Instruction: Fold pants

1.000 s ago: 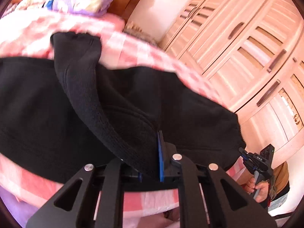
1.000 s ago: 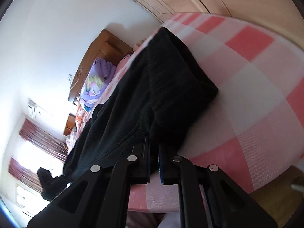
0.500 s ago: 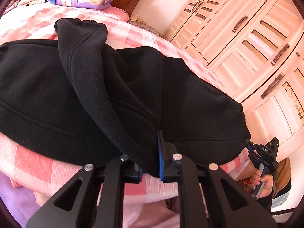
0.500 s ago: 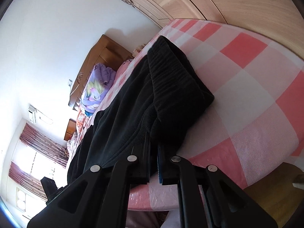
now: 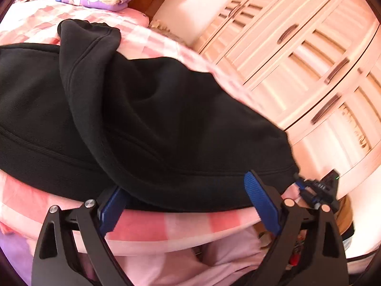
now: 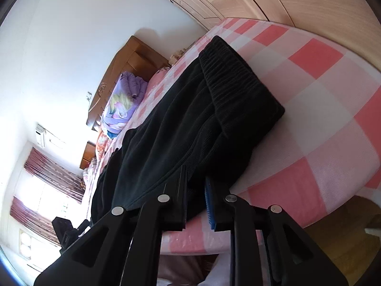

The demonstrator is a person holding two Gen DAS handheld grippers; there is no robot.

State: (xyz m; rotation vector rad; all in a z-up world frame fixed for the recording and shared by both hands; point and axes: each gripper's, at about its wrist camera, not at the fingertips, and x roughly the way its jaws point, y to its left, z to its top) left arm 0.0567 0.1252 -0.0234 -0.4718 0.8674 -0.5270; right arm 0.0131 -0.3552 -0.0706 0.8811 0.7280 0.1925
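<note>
And there's the release! The left hand-held gripper [image 5: 188, 202] has just sprung wide, its blue pads [image 5: 259, 200] now standing well clear on either side of the black pants [image 5: 166, 119], nothing pinched between them. The pants lie doubled over on the pink checked bed [image 6: 321, 90], filling the centre of both views. The right hand-held gripper [image 6: 196, 200] is parting too, only a narrow gap so far, the hem still lying between its jaws. That fold looks laid; likely a further fold comes next.
</note>
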